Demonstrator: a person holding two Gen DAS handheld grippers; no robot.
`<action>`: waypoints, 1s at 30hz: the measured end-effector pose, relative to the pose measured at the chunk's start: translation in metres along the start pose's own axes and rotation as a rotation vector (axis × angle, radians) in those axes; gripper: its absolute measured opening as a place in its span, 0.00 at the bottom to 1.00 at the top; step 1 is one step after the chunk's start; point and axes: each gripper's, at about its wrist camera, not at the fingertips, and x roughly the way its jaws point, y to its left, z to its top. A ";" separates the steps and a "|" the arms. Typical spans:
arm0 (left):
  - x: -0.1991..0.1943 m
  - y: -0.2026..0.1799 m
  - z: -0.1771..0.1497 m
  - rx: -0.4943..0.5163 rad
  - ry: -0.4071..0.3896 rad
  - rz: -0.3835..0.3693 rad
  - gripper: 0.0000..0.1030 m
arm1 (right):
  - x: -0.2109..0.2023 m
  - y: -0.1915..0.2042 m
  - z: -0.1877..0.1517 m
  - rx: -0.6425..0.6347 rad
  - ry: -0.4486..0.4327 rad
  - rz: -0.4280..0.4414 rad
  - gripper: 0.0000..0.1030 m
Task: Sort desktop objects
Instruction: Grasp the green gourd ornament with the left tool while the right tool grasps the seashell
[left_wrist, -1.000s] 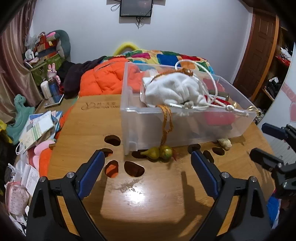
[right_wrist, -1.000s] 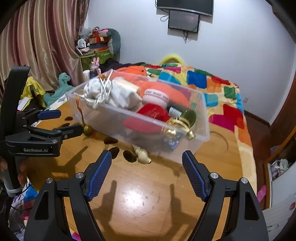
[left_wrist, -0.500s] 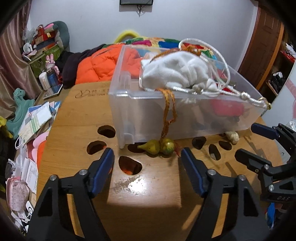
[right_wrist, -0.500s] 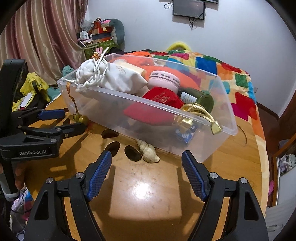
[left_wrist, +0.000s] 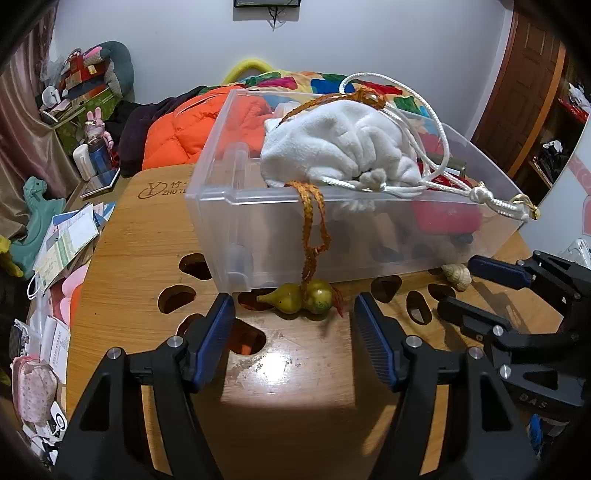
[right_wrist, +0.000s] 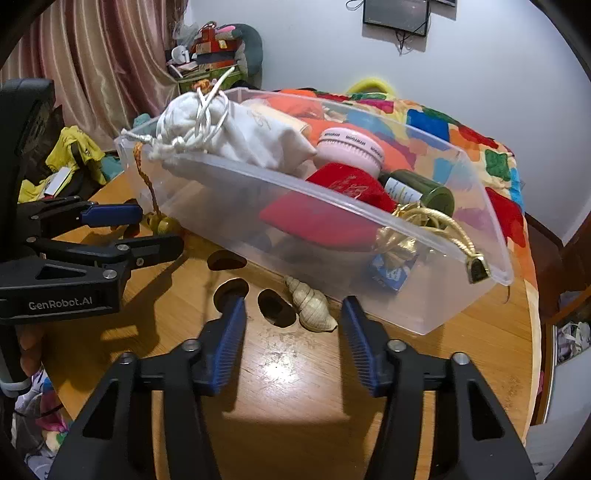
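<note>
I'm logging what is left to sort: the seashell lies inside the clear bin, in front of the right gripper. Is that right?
Not quite. The seashell lies on the wooden table, outside the clear bin and close against its near wall. It is in front of the right gripper, as the right wrist view shows.

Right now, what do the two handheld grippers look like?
Both are matte black plastic frames with silver screws and ribbed blue pads on the fingers. The left gripper shows white "GenRobot.AI" lettering on its side in the right wrist view; the right gripper shows "DAS" embossed on its body.
</note>
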 end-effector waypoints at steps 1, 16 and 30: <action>0.000 0.000 0.000 0.001 -0.003 0.007 0.61 | 0.002 0.000 0.000 -0.003 0.005 -0.001 0.41; -0.006 0.007 -0.007 -0.038 -0.040 -0.008 0.40 | 0.000 0.004 0.000 -0.022 -0.015 0.012 0.16; -0.025 0.020 -0.019 -0.103 -0.072 -0.051 0.40 | -0.023 0.007 -0.008 -0.010 -0.056 0.053 0.15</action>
